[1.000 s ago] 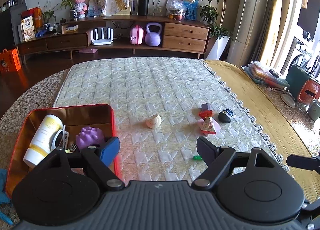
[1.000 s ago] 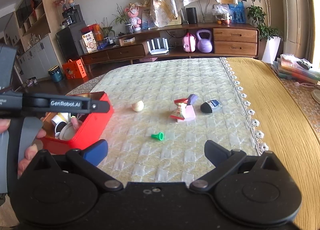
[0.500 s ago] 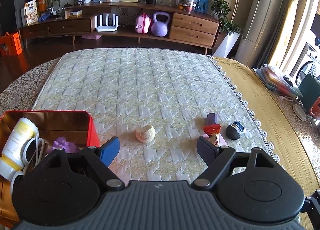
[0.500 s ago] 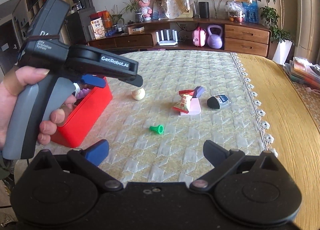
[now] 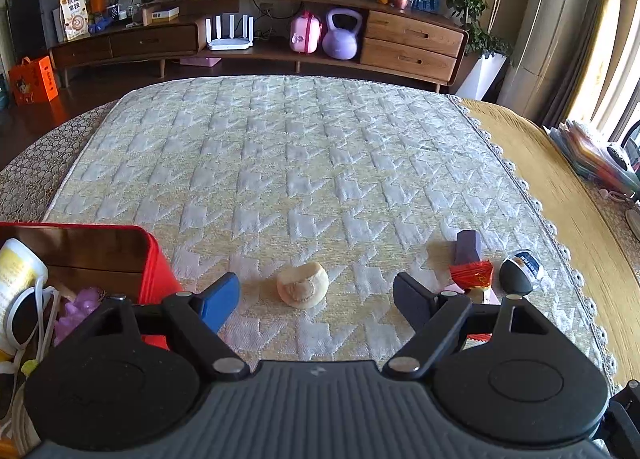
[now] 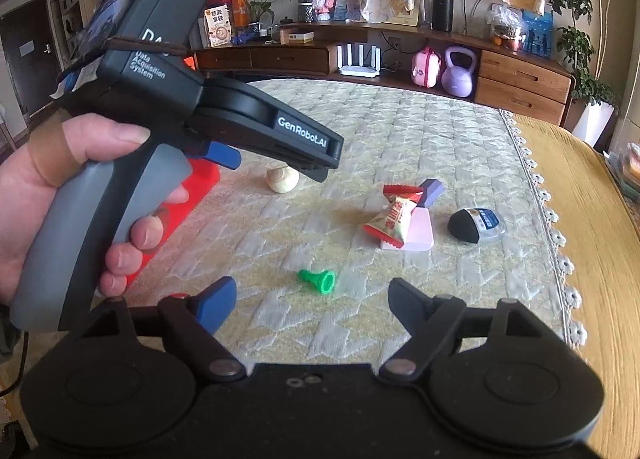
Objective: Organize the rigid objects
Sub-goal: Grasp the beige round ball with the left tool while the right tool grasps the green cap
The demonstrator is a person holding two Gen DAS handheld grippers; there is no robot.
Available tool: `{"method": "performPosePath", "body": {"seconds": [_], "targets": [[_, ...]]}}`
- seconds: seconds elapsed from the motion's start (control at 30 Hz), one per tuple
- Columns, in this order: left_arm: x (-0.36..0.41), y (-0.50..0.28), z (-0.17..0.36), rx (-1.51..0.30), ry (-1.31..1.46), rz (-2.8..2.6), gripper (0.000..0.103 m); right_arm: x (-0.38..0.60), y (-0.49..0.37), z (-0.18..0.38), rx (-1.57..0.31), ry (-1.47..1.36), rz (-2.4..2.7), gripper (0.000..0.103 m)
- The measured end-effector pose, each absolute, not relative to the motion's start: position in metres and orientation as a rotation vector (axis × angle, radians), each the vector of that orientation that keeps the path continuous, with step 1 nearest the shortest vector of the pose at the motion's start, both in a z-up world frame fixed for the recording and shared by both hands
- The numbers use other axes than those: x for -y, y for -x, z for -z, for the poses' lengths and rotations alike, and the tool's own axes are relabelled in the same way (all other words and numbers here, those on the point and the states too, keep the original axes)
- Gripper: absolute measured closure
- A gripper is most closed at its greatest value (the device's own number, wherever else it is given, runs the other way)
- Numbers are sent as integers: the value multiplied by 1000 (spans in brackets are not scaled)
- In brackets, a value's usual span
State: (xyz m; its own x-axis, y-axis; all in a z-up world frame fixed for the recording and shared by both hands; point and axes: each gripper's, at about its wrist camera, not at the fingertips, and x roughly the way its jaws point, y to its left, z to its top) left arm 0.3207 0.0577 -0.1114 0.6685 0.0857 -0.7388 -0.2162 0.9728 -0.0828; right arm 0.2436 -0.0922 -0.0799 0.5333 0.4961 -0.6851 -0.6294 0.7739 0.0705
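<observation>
1. The left claw (image 5: 316,293) stands released over the quilted mat (image 5: 304,163) on the worktop; nothing is between its fingers.
2. The shell (image 5: 303,290) lies on the mat straight ahead of this claw, centred in the gap, near the fingertips but not touching them.
3. The shell is roundish, a little wider than high, so I see no clear long axis; it should fit across the opening.
4. The red box (image 5: 154,259) is just to the left of this claw, so the carry would be short.
5. The right claw (image 6: 312,301) is also released and has just been narrowing, with nothing inside it.
6. The green cone (image 6: 318,280) lies just ahead of it, on its side, its axis running left to right.
7. The left hand (image 6: 68,195) is nearer to the shell; the right one is nearer to the cone.
</observation>
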Motion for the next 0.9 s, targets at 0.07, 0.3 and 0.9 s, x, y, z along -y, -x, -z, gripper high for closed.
{"method": "performPosePath", "body": {"seconds": [0.07,0.3,0.9], "targets": [[-59,-323,113,-812,159,-176,19,87,-248,83,-749,201,-682,30],[-49,-323,117,-748,83,-182,34,77,-260,96,-770,227,-687,41],[-62,-322,141,-771,176,-216,72,63,-257,104,-715,310,-693,75]]}}
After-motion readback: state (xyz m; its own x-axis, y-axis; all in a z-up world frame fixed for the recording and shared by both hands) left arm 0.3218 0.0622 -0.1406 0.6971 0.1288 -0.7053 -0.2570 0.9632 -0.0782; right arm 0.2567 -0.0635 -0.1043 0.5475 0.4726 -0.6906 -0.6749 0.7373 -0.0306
